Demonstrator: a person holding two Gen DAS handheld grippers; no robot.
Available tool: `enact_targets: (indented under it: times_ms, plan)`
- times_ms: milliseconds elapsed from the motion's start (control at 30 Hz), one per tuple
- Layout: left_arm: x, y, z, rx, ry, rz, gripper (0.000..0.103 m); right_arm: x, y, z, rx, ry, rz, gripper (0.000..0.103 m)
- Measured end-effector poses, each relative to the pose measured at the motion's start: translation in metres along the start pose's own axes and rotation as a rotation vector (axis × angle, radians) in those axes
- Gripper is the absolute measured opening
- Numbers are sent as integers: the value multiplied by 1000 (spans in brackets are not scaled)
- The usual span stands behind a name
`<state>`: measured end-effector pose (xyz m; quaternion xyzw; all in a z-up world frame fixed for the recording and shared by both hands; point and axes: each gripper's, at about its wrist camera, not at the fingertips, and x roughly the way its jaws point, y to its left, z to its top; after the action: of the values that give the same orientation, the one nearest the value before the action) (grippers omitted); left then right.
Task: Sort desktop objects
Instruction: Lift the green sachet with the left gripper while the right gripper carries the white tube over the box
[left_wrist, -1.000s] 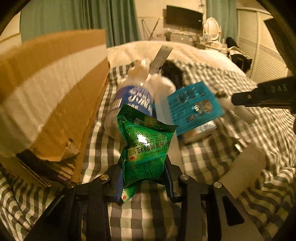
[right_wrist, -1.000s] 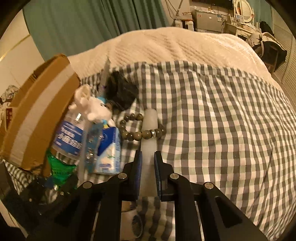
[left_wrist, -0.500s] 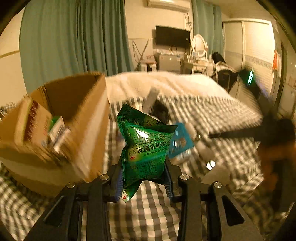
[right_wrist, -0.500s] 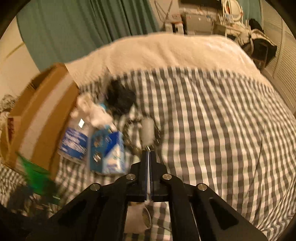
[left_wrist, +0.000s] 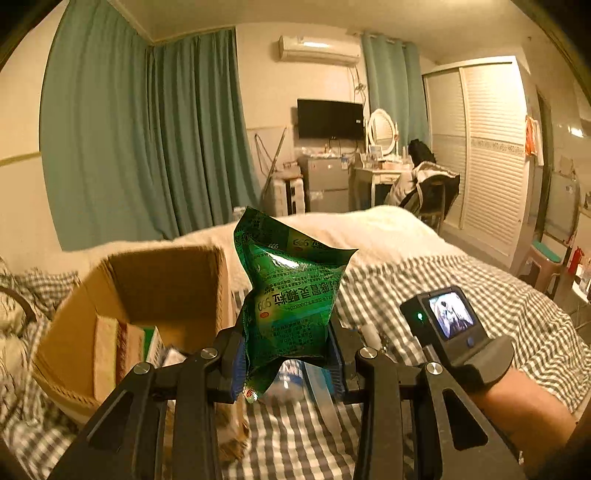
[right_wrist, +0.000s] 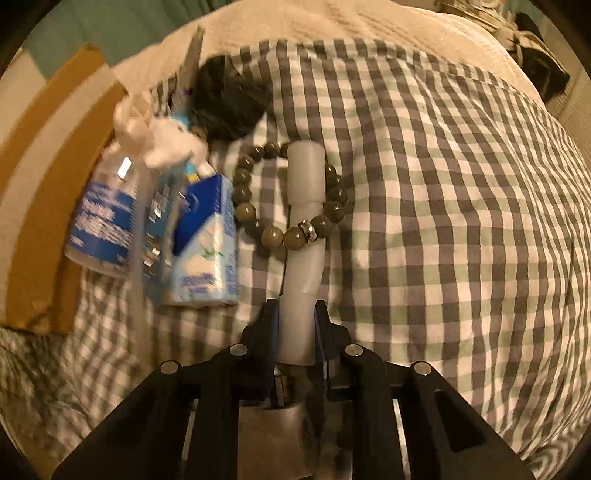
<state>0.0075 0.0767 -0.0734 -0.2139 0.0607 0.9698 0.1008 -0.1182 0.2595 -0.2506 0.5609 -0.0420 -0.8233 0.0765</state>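
Vs 1 s ago: left view now looks out over the bed (left_wrist: 424, 280) into the room instead of down at the clutter; box (left_wrist: 159, 291) seen open from above, w/ packs inside. Left hand-held gripper (left_wrist: 286, 363) clamped on green sachet (left_wrist: 291, 295), held in the air just right of the box; print reads "999". Right hand-held gripper (right_wrist: 295, 325) sits lower over the bed, jaws opening, white tube (right_wrist: 304, 221) between them. Bead bracelet (right_wrist: 288, 199) lies across the tube. Blue carton (right_wrist: 207, 240) & bottle (right_wrist: 101, 221) to its left, labels blurred.
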Motion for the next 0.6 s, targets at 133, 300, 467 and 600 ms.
enact_targets:
  times_ms: [133, 300, 467, 600]
  plan:
    - [-8, 12, 11, 6, -29, 2, 36, -22, 7, 4, 12, -65, 46, 16]
    - [-10, 25, 24, 10, -68, -12, 36, -52, 21, 12, -8, -155, 59, 16]
    - [-8, 39, 32, 2, -99, -20, 36, -83, 22, 19, -7, -246, 57, 16]
    - [-7, 53, 35, -12, -148, -1, 36, -105, 23, 29, 14, -310, 55, 16]
